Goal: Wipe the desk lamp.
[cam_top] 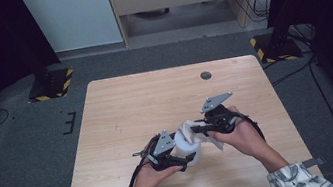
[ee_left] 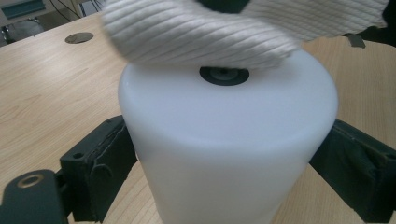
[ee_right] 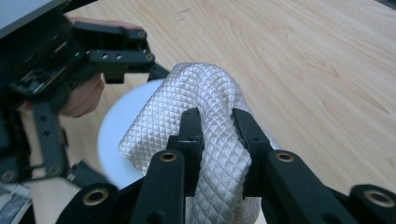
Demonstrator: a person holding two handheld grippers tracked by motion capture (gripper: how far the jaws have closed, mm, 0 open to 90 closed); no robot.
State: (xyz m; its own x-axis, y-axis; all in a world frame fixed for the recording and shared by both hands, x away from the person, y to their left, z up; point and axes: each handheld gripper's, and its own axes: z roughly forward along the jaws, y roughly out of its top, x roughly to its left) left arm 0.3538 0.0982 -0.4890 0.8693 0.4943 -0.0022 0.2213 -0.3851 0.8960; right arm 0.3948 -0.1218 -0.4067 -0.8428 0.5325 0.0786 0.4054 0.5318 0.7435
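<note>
left gripper [ee_left: 224, 154] clamped white container [ee_left: 229, 140] on worktop [cam_top: 154, 95] | right gripper [ee_right: 217, 128] pinched white cloth [ee_right: 205, 102], pressed on container's top

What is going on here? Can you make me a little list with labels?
Place: wooden table
Left gripper: shut on the white bottle, holding it by its sides
Right gripper: shut on the white cloth
Cloth: lies on the bottle's top
Bottle top: small dark round cap in the middle
Likely job: wiping the bottle
</note>
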